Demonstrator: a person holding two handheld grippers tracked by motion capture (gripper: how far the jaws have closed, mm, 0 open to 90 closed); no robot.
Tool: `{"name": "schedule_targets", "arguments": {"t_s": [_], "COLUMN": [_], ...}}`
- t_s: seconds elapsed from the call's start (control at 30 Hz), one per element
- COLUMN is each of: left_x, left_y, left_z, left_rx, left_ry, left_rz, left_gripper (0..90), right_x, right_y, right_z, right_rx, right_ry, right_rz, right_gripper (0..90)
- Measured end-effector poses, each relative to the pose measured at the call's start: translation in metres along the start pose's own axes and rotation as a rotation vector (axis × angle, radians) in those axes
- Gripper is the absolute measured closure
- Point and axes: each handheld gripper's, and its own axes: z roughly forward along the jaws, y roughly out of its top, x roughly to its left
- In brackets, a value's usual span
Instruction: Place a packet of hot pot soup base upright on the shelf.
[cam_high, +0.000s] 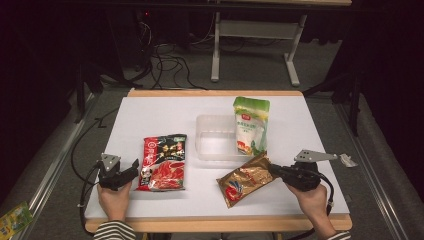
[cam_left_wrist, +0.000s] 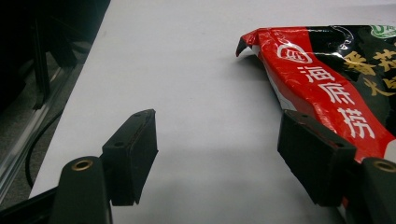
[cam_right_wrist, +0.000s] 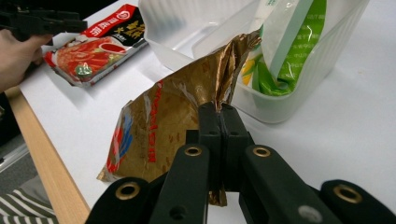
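My right gripper (cam_right_wrist: 219, 109) has its jaws pressed together on the edge of the gold pouch (cam_right_wrist: 173, 116), pinching the crumpled foil near one corner. From the high view that pouch (cam_high: 246, 179) lies near the front of the white table (cam_high: 150, 115), tilted, its gripped end just below the clear plastic bin (cam_high: 215, 140). My left gripper (cam_left_wrist: 212, 149) stands with its jaws wide apart and nothing between them; one pad sits just beside the edge of the red and black pouch (cam_left_wrist: 327, 93), though I cannot tell whether it touches. In the high view my left gripper (cam_high: 131, 170) rests at the front left of the table, close to that red and black pouch (cam_high: 162, 162), which lies flat.

Counting outward: two grippers, one in each hand; three pouches in all, one gold, one red and black, one green and white; one bin. The green and white pouch (cam_high: 251, 125) stands upright, leaning in the right end of the bin, and in the right gripper view its green and white film (cam_right_wrist: 285, 51) shows through the bin's ribbed wall (cam_right_wrist: 299, 100).
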Motion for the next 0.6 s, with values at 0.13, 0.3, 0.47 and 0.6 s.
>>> {"name": "schedule_targets", "arguments": {"t_s": [0.13, 0.3, 0.47, 0.6], "left_x": [0.000, 0.000, 0.000, 0.000], "left_y": [0.000, 0.000, 0.000, 0.000], "left_z": [0.000, 0.000, 0.000, 0.000], "left_rx": [0.000, -0.001, -0.001, -0.001], "left_ry": [0.000, 0.001, 0.001, 0.002], "left_rz": [0.000, -0.001, -0.001, -0.001], "left_gripper": [29.0, 29.0, 29.1, 29.0], "right_x": [0.000, 0.003, 0.003, 0.004], "right_y": [0.001, 0.006, 0.015, 0.021], "right_z": [-0.003, -0.007, -0.014, -0.019], "right_rx": [-0.004, -0.013, -0.028, -0.040], "right_ry": [0.012, 0.030, 0.052, 0.071], "right_rz": [0.006, 0.004, -0.007, -0.008], "right_gripper": [90.0, 90.0, 90.0, 90.0]}}
